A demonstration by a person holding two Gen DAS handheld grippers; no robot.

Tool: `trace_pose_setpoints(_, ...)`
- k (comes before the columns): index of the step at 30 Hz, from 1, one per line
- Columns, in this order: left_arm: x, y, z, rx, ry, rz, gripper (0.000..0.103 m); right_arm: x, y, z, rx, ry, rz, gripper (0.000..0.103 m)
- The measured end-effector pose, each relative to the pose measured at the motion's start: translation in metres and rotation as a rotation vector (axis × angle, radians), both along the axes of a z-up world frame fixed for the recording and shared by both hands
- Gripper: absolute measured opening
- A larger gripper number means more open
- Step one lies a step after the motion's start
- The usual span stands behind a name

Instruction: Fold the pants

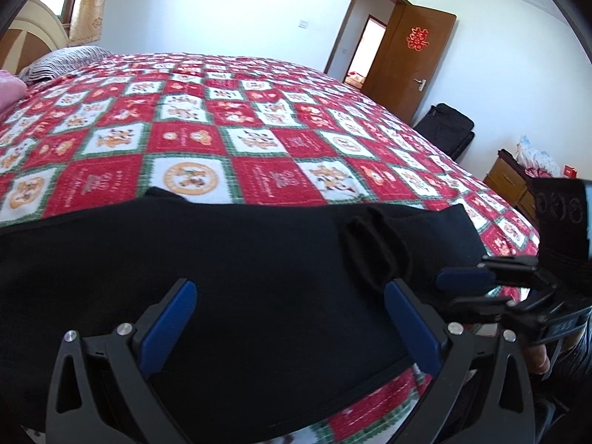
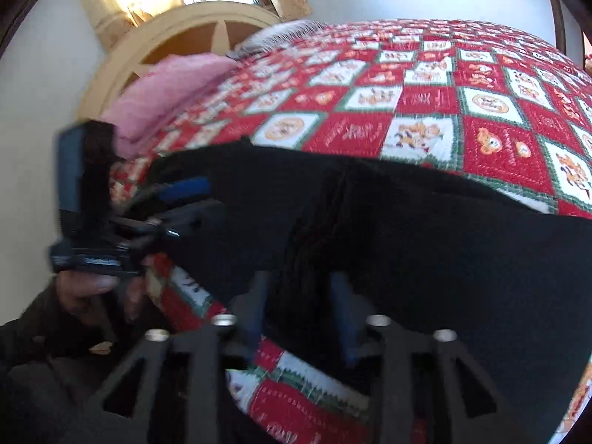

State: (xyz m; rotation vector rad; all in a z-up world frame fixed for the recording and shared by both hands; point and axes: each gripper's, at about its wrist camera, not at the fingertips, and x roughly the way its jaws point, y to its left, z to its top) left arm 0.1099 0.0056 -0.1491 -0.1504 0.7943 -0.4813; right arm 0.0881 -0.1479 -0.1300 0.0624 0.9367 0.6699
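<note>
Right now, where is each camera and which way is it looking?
Left wrist view: sits on the left gripper, looks across the pants and bed toward the door; the right gripper shows too.
Right wrist view: sits on the right gripper, looks over the pants toward the headboard; the left gripper and a hand show.
Both share the pants, the bed and both grippers.

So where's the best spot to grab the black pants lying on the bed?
Pinch the near edge of the black pants, coming from the bed's front side. That hem lies flat along the red checked quilt, so low, angled jaws can slide under it.
</note>
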Motion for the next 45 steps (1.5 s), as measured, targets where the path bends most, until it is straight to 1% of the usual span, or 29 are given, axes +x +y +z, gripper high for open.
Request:
trace_pose_setpoints(2, 0.002, -0.011, 0.001, -0.005, 0.005, -0.033, 0.103, -0.009, -0.014, 0.011, -0.001, -0.032, -0.015, 0.048)
trace_pose_setpoints(5, 0.009, -0.034, 0.003, -0.005, 0.027, -0.091, 0.1, -0.016, -0.047, 0.022, 0.008, -0.073, -0.087, 0.049)
trace_pose_setpoints(7, 0.015, -0.05, 0.002, 0.006, 0.046, -0.129, 0.09, -0.015, -0.073, 0.024, 0.026, -0.099, -0.159, 0.049)
trace_pose_setpoints(8, 0.017, -0.057, 0.002, 0.017, 0.054, -0.144, 0.088, -0.014, -0.086, 0.024, 0.044, -0.109, -0.204, 0.05)
trace_pose_setpoints(9, 0.02, -0.064, 0.0, 0.03, 0.068, -0.158, 0.084, -0.012, -0.1, 0.022, 0.068, -0.114, -0.258, 0.05)
trace_pose_setpoints(10, 0.023, -0.072, -0.002, 0.044, 0.086, -0.172, 0.078, -0.011, -0.108, 0.021, 0.085, -0.112, -0.287, 0.05)
trace_pose_setpoints(12, 0.025, -0.083, -0.003, 0.08, 0.09, -0.173, 0.077, -0.007, -0.125, 0.016, 0.123, -0.102, -0.344, 0.05)
trace_pose_setpoints(13, 0.026, -0.088, -0.002, 0.095, 0.084, -0.174, 0.074, -0.006, -0.131, 0.015, 0.132, -0.101, -0.362, 0.051)
trace_pose_setpoints(14, 0.026, -0.091, -0.002, 0.097, 0.088, -0.177, 0.068, -0.005, -0.133, 0.014, 0.134, -0.104, -0.371, 0.051)
trace_pose_setpoints(15, 0.028, -0.092, -0.002, 0.105, 0.093, -0.171, 0.055, -0.004, -0.135, 0.013, 0.133, -0.114, -0.377, 0.051)
trace_pose_setpoints(17, 0.028, -0.093, -0.001, 0.118, 0.093, -0.157, 0.047, -0.003, -0.139, 0.012, 0.136, -0.126, -0.391, 0.051)
trace_pose_setpoints(18, 0.027, -0.092, -0.001, 0.113, 0.093, -0.158, 0.027, -0.002, -0.141, 0.011, 0.145, -0.124, -0.402, 0.051)
trace_pose_setpoints(19, 0.027, -0.091, 0.0, 0.104, 0.1, -0.164, 0.015, -0.002, -0.145, 0.01, 0.154, -0.118, -0.418, 0.052)
trace_pose_setpoints(22, 0.025, -0.084, 0.007, 0.053, 0.102, -0.154, 0.014, -0.002, -0.156, 0.008, 0.167, -0.113, -0.462, 0.052)
trace_pose_setpoints(25, 0.024, -0.072, 0.019, 0.008, 0.087, -0.128, 0.014, -0.003, -0.163, 0.008, 0.177, -0.122, -0.506, 0.053)
trace_pose_setpoints(29, 0.028, -0.048, 0.028, -0.016, 0.071, -0.054, 0.014, -0.005, -0.162, 0.011, 0.176, -0.141, -0.515, 0.054)
trace_pose_setpoints(33, 0.032, -0.031, 0.018, -0.011, 0.112, 0.003, 0.014, -0.007, -0.153, 0.011, 0.147, -0.157, -0.484, 0.054)
trace_pose_setpoints(35, 0.033, -0.029, 0.009, -0.002, 0.13, 0.011, 0.014, -0.01, -0.145, 0.012, 0.136, -0.174, -0.454, 0.054)
trace_pose_setpoints(37, 0.034, -0.032, -0.002, 0.012, 0.143, 0.012, 0.015, -0.011, -0.133, 0.012, 0.119, -0.175, -0.39, 0.054)
trace_pose_setpoints(38, 0.033, -0.033, -0.004, 0.026, 0.141, 0.015, 0.016, -0.01, -0.124, 0.008, 0.099, -0.158, -0.341, 0.054)
trace_pose_setpoints(39, 0.032, -0.033, -0.006, 0.04, 0.133, 0.021, 0.02, -0.009, -0.117, 0.004, 0.082, -0.135, -0.307, 0.054)
trace_pose_setpoints(41, 0.029, -0.035, -0.005, 0.056, 0.113, 0.012, 0.024, -0.004, -0.103, -0.012, 0.028, -0.062, -0.247, 0.055)
trace_pose_setpoints(42, 0.026, -0.037, -0.004, 0.077, 0.1, 0.004, 0.031, -0.004, -0.098, -0.019, -0.012, -0.057, -0.24, 0.055)
trace_pose_setpoints(43, 0.022, -0.041, -0.002, 0.116, 0.08, -0.002, 0.044, -0.006, -0.095, -0.019, -0.035, -0.082, -0.233, 0.055)
trace_pose_setpoints(44, 0.018, -0.043, 0.001, 0.138, 0.059, -0.001, 0.052, -0.008, -0.093, -0.018, -0.048, -0.09, -0.226, 0.055)
trace_pose_setpoints(45, 0.013, -0.044, 0.004, 0.16, 0.027, 0.005, 0.066, -0.008, -0.093, -0.015, -0.05, -0.089, -0.227, 0.055)
